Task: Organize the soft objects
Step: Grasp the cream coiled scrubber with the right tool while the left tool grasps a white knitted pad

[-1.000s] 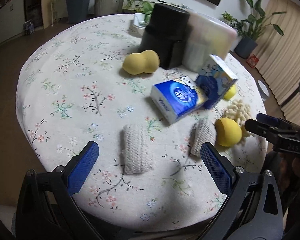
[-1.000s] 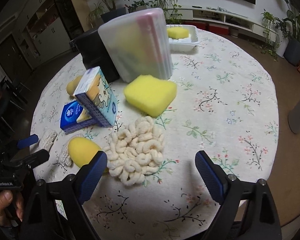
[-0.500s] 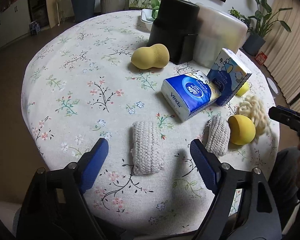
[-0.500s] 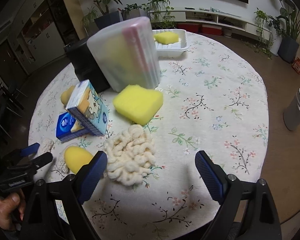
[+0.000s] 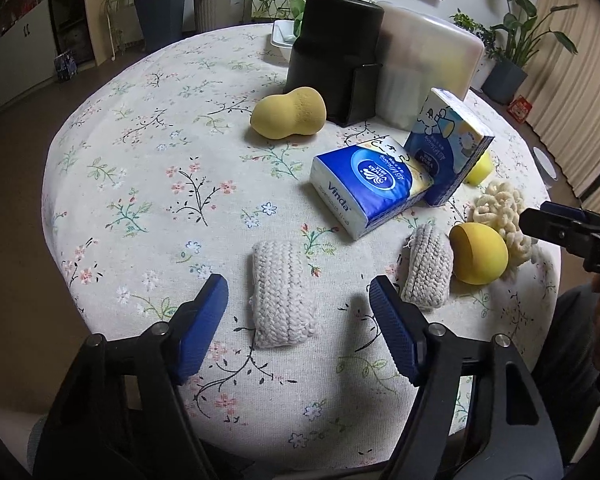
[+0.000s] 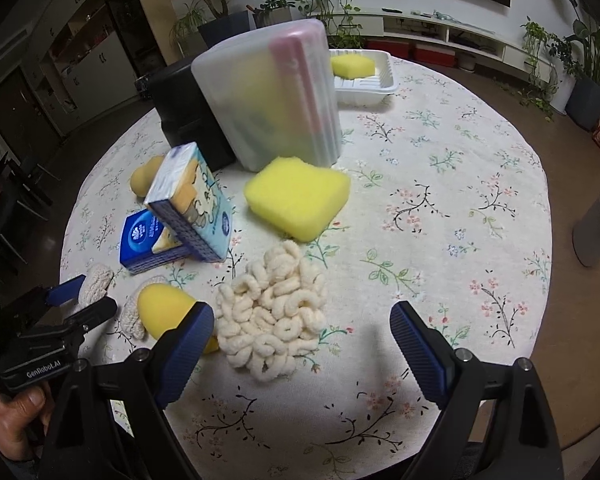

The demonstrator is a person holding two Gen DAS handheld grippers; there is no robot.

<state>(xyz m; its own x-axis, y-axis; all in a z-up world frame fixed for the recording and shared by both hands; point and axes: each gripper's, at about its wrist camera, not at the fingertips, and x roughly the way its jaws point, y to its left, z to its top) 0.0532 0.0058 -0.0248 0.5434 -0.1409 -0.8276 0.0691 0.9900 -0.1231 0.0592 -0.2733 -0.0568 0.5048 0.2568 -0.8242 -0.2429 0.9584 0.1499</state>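
A round table under a flowered cloth carries the soft things; the left gripper hovers at the near edge with its jaws part open, having just been closing, and a knitted grey pad lies between the blue fingers without either pad touching it; nothing is held; a second knitted pad lies just to the right of it, touching a yellow egg-shaped sponge; beyond these a blue tissue pack lies flat, with a taller tissue box tilted against its right end; a yellow gourd-shaped sponge lies farther off to the left, just in front of a black container; beside that, to its right, stands a translucent plastic box; the right gripper hangs over the near right part of the table with its jaws wide apart and empty; a cream loopy scrubber lies between its fingers, close by the left one, unpressed; a square yellow sponge lies beyond it, in front of the translucent box; far off, a white tray holds another yellow sponge; a hand holding the left gripper shows at the near left.
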